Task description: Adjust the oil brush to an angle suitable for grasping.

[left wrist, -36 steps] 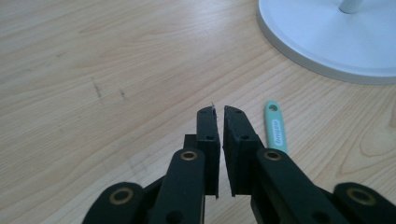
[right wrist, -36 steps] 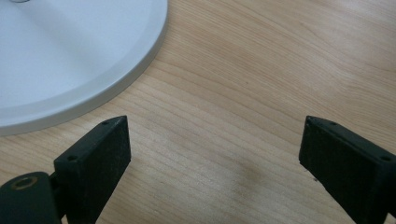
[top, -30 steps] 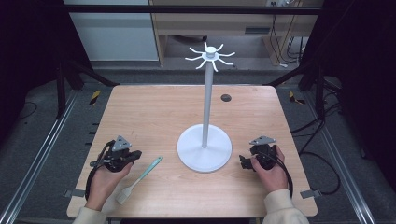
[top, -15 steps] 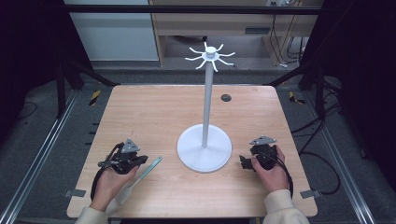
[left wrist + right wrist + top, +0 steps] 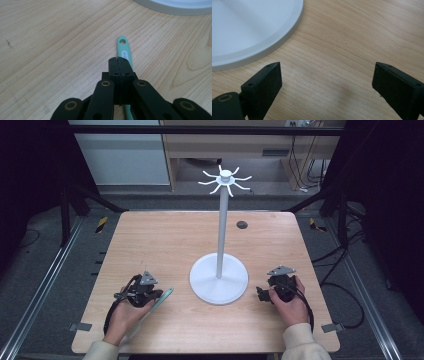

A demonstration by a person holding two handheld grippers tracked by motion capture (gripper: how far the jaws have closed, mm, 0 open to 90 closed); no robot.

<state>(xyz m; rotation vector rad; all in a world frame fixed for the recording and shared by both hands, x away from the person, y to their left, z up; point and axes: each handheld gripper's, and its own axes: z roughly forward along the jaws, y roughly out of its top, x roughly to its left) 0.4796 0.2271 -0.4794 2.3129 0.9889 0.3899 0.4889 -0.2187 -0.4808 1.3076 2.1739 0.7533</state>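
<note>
A light wooden table [image 5: 165, 245] carries everything, its top bare apart from a small dark round spot [image 5: 242, 224] toward the far edge. Near the middle stands a white hook stand [image 5: 220, 245]: a wide round base, a thin upright pole, and a crown of curved hooks at the top. The rim of that base appears at the top of the left gripper view [image 5: 175, 7] and fills the upper left corner of the right gripper view [image 5: 249, 32].

The left gripper [image 5: 150, 295] sits near the front left of the table, held in the person's left hand [image 5: 125, 317], just left of the stand's base. The right gripper [image 5: 261, 293] is held in the right hand [image 5: 290, 307] at the front right, close beside the base rim; its jaws stand wide apart over bare wood, with nothing between them.

A slim mint-green handle [image 5: 124, 50] lies flat on the table, pointing toward the stand's base. Its rounded end with a small hanging hole and a white label pokes out past the left jaw tips, while the rest runs back under them. The left jaws are pressed together, tip to tip, directly above the handle; whether they pinch it or merely sit closed over it cannot be told. In the high view the green piece [image 5: 162, 298] shows just beside the gripper, angled toward the base.
</note>
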